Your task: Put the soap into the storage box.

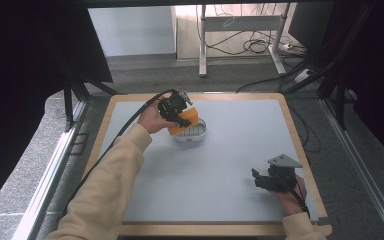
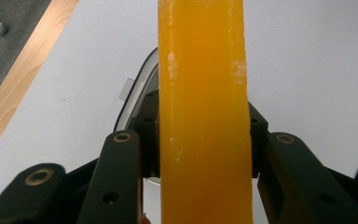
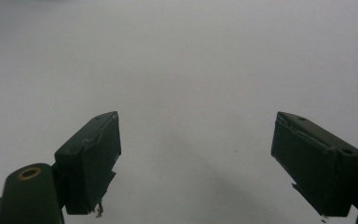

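**One orange block clamped over one white dish**

High view: two grippers, one orange block and one white dish are on one grey table point(image 1: 230, 150). The left gripper point(image 1: 182, 120) sits at the far left-centre of the table and pinches the orange block point(image 1: 187, 120), which is tilted directly above the white dish point(image 1: 192, 134). Whether block and dish touch cannot be determined here. The right gripper point(image 1: 262, 181) rests near the table's near right corner, well apart from block and dish, with nothing between its jaws.

Left gripper view: one orange block point(image 2: 204, 112) runs upright through the middle of the frame. Both black jaws press against its two sides, one on each flank, so the left gripper point(image 2: 204, 135) is closed on the block. One curved rim of the white dish point(image 2: 137, 88) shows behind the block, at its left.

Right gripper view: the right gripper point(image 3: 196, 140) has two jaws spread wide apart. Bare grey table point(image 3: 191, 60) lies between and beyond them; the pads touch nothing.
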Demonstrator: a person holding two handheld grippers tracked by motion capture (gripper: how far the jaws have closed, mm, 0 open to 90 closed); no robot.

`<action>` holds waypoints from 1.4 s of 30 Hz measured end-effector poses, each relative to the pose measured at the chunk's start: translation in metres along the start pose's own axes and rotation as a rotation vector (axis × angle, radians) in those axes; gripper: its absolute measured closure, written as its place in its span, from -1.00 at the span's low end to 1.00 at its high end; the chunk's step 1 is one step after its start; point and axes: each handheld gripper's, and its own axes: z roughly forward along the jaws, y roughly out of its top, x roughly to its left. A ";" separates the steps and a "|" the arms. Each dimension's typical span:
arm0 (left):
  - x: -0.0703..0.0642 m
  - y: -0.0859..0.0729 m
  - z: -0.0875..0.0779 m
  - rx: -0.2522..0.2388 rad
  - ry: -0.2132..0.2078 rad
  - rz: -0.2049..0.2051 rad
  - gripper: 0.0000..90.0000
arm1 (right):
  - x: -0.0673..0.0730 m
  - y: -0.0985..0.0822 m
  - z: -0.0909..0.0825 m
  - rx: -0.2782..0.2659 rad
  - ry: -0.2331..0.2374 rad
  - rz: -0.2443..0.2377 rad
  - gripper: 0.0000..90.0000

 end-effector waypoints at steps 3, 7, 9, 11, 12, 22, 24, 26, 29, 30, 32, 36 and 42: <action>0.003 0.002 0.005 0.000 -0.010 0.009 0.38 | 0.000 0.000 0.000 0.002 0.001 -0.001 -0.64; 0.005 0.006 0.010 0.006 -0.015 0.020 0.38 | 0.000 0.000 0.000 0.002 0.002 0.001 -0.64; 0.006 0.008 0.012 0.006 -0.019 0.027 0.38 | 0.000 0.000 0.000 0.003 0.002 0.001 -0.64; 0.007 0.010 0.014 0.008 -0.026 0.031 0.38 | -0.001 0.000 0.000 0.002 0.002 -0.001 -0.64; 0.007 0.010 0.016 0.010 -0.030 0.037 0.38 | -0.001 0.000 0.000 0.001 0.002 -0.001 -0.64; 0.009 0.016 0.027 0.028 -0.047 0.058 0.38 | -0.001 -0.001 0.000 0.002 0.001 -0.002 -0.64; 0.010 0.017 0.029 0.028 -0.047 0.065 0.38 | -0.001 -0.001 0.000 0.002 0.001 -0.001 -0.64; 0.011 0.018 0.031 0.033 -0.050 0.073 0.38 | -0.002 -0.001 0.000 0.002 0.000 -0.002 -0.64; 0.012 0.018 0.033 0.034 -0.055 0.080 0.38 | -0.002 -0.001 0.000 0.002 -0.001 -0.001 -0.64; 0.013 0.018 0.033 0.035 -0.058 0.083 0.37 | -0.002 -0.001 0.000 0.002 -0.001 -0.001 -0.64; 0.014 0.017 0.035 0.036 -0.064 0.090 0.38 | -0.002 -0.001 0.000 0.001 0.001 -0.001 -0.64; 0.016 0.016 0.038 0.038 -0.069 0.104 0.38 | -0.001 -0.001 0.000 0.001 0.002 -0.003 -0.64; 0.020 0.015 0.041 0.020 -0.094 0.134 0.37 | -0.002 -0.001 0.000 0.003 0.000 -0.003 -0.64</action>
